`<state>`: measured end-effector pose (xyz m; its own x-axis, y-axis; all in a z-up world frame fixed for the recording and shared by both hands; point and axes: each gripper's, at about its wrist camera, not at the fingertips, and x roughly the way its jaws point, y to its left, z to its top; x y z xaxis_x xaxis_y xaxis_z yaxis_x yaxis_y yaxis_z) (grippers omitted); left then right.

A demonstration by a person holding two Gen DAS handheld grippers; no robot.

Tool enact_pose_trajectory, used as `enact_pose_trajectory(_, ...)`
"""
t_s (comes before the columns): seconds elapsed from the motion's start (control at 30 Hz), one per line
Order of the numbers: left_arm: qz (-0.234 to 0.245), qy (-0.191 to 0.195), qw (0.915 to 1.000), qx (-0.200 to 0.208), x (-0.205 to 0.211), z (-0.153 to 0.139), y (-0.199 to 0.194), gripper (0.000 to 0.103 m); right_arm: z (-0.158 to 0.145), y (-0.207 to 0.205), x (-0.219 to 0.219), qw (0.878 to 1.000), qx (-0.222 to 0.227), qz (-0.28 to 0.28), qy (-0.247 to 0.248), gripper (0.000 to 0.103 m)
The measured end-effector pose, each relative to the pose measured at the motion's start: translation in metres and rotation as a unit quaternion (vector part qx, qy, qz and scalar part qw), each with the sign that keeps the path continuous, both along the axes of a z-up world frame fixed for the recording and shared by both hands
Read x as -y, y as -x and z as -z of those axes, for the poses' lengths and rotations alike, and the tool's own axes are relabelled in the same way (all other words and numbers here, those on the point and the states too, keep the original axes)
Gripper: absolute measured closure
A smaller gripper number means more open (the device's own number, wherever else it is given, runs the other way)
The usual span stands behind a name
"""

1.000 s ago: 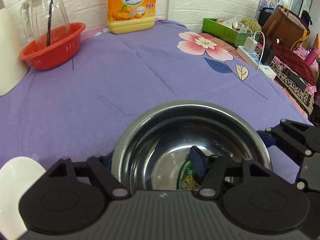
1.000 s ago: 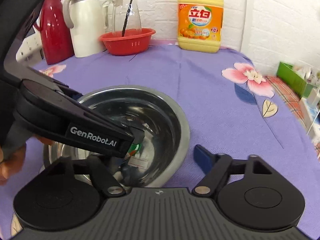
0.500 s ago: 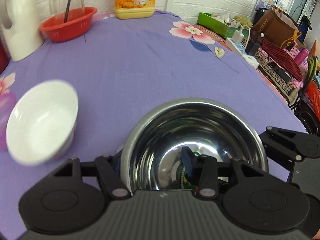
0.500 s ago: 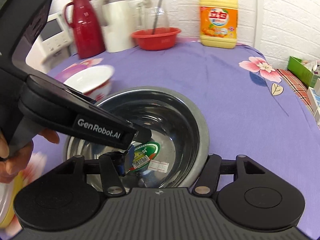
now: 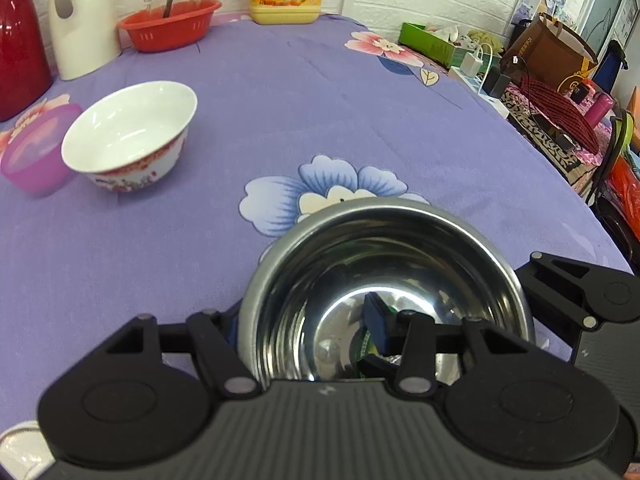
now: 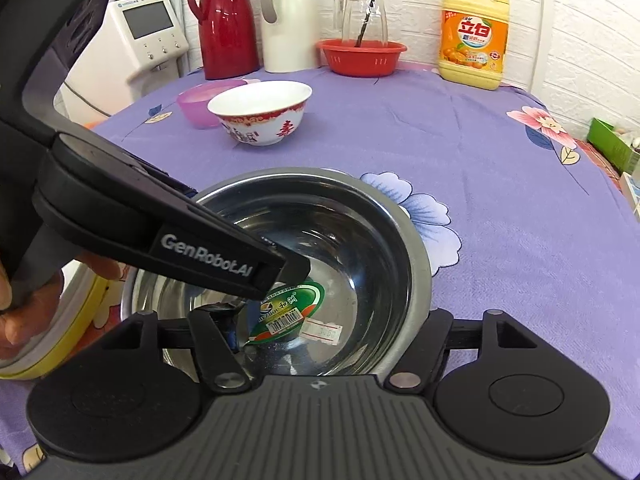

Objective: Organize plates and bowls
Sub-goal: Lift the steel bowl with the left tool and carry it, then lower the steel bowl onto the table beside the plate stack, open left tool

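A steel bowl point(image 5: 400, 264) with a green sticker inside point(image 6: 292, 308) is held close in front of both cameras. My left gripper point(image 5: 304, 328) is shut on its left rim, one finger inside and one outside. My right gripper point(image 6: 332, 332) is shut on its near right rim, one finger inside, one outside. A white bowl with red pattern point(image 5: 132, 136) point(image 6: 262, 114) stands on the purple cloth to the far left, touching a purple plastic bowl point(image 5: 36, 152) point(image 6: 204, 102). A yellow-rimmed plate point(image 6: 52, 336) lies under the left hand.
At the back stand a red basket with a glass jug point(image 6: 362, 56), a white flask point(image 6: 286, 16), a red flask point(image 6: 228, 20) and a yellow detergent bottle point(image 6: 474, 36). The table's right edge point(image 5: 560, 184) borders clutter with a power strip and bags.
Both grippers have carried the steel bowl back toward me and to the left; the white and purple bowls have come into view. The right gripper has closed onto the rim.
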<state>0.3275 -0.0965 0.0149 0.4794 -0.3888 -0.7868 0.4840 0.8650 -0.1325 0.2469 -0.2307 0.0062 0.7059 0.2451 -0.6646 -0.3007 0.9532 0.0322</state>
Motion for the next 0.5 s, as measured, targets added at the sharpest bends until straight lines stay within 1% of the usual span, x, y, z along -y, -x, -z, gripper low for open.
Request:
enact_pose_trajectory(0.13, 0.004, 0.003, 1.0000, 0.007, -0.001, 0.001, 0.002, 0.056, -0.001, -0.002, 0.002, 1.000, -0.004, -0.001, 0.004, 0.000)
enact_pose_trajectory(0.17, 0.006, 0.004, 0.9999, 0.010, -0.001, 0.002, 0.004, 0.052, 0.000, 0.000, 0.002, 1.000, -0.005, -0.003, 0.000, 0.000)
enact_pose_trajectory(0.2, 0.005, 0.006, 0.9999, 0.011, -0.003, 0.002, 0.006, 0.043, 0.001, 0.000, 0.004, 1.000, -0.008, -0.007, -0.007, 0.000)
enact_pose_trajectory(0.27, -0.008, 0.012, 0.9998, 0.017, -0.005, 0.002, 0.007, 0.034, 0.001, 0.002, 0.006, 1.000, -0.009, -0.009, -0.025, 0.000)
enact_pose_trajectory(0.4, -0.024, 0.027, 0.9985, 0.041, -0.012, -0.008, 0.012, 0.028, -0.005, 0.009, 0.012, 0.999, 0.004, 0.001, -0.035, 0.000)
enact_pose_trajectory(0.5, -0.035, 0.039, 0.9969, 0.059, -0.019, -0.021, 0.013, 0.029, -0.017, 0.017, 0.021, 0.999, 0.028, 0.010, -0.042, 0.000)
